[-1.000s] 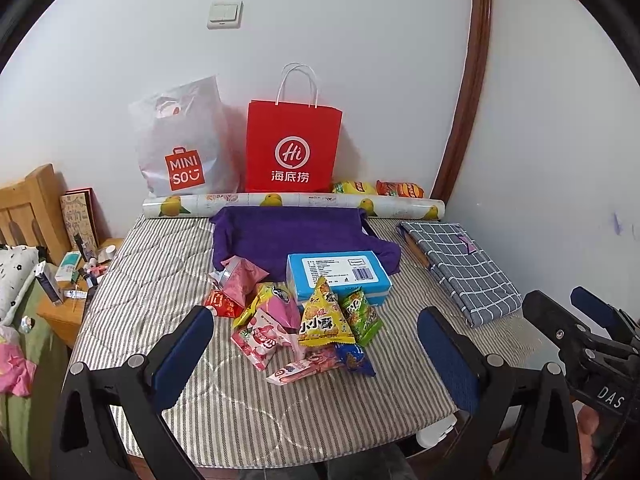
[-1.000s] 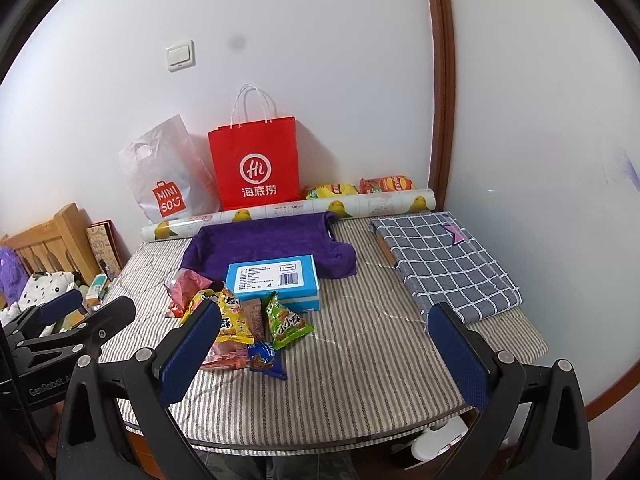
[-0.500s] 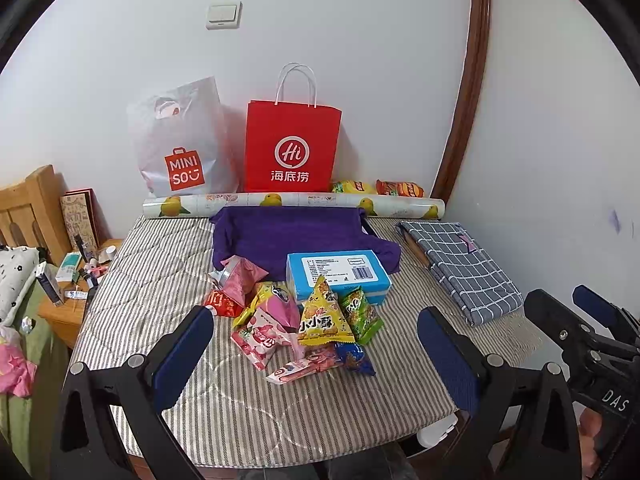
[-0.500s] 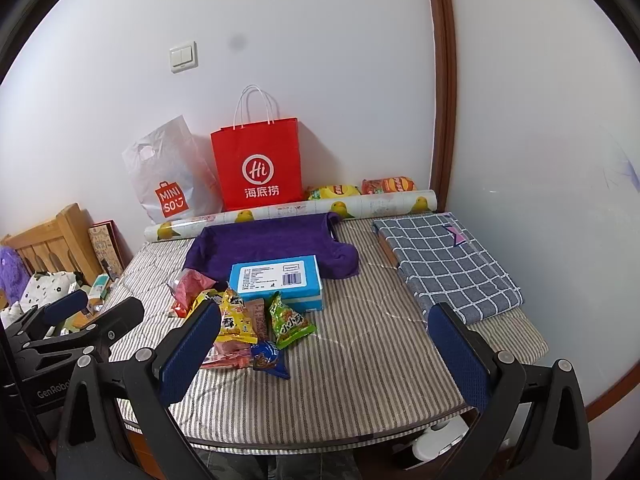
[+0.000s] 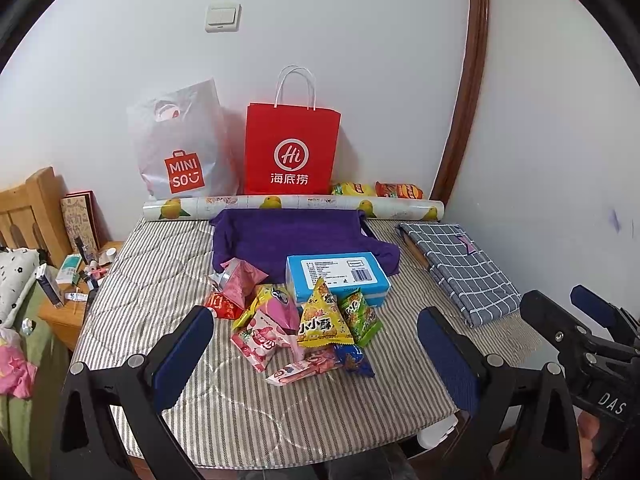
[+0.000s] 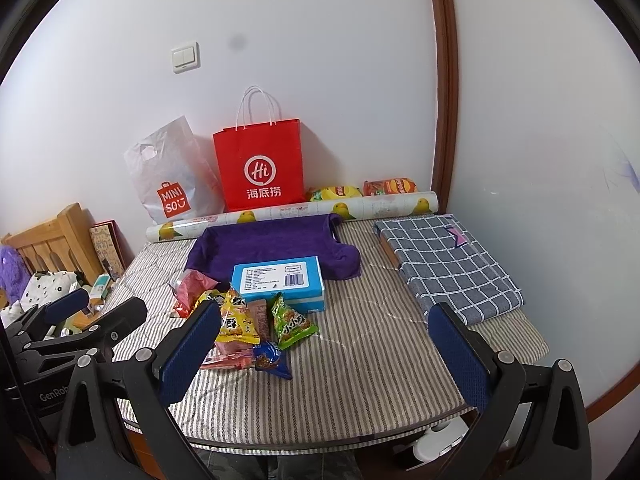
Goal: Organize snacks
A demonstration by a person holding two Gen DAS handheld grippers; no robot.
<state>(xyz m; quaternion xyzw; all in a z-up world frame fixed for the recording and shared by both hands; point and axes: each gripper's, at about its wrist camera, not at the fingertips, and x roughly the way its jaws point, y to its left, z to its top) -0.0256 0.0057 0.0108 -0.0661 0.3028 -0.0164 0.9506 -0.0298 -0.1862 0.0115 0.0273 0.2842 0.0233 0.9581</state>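
Observation:
A pile of small snack packets lies on the striped table cover, in front of a blue box; the pile also shows in the right wrist view, with the blue box behind it. A yellow triangular packet and a green one sit at the front. My left gripper is open and empty, held above the table's near edge. My right gripper is open and empty, to the right of the pile.
A purple cloth lies behind the box. A red paper bag and a white MINISO bag stand against the wall behind a rolled sheet. A folded checked cloth lies right. A cluttered wooden stand is left.
Both grippers have drifted slightly; the right wrist view has shifted a little so the table sits further right. Nothing on the table has moved.

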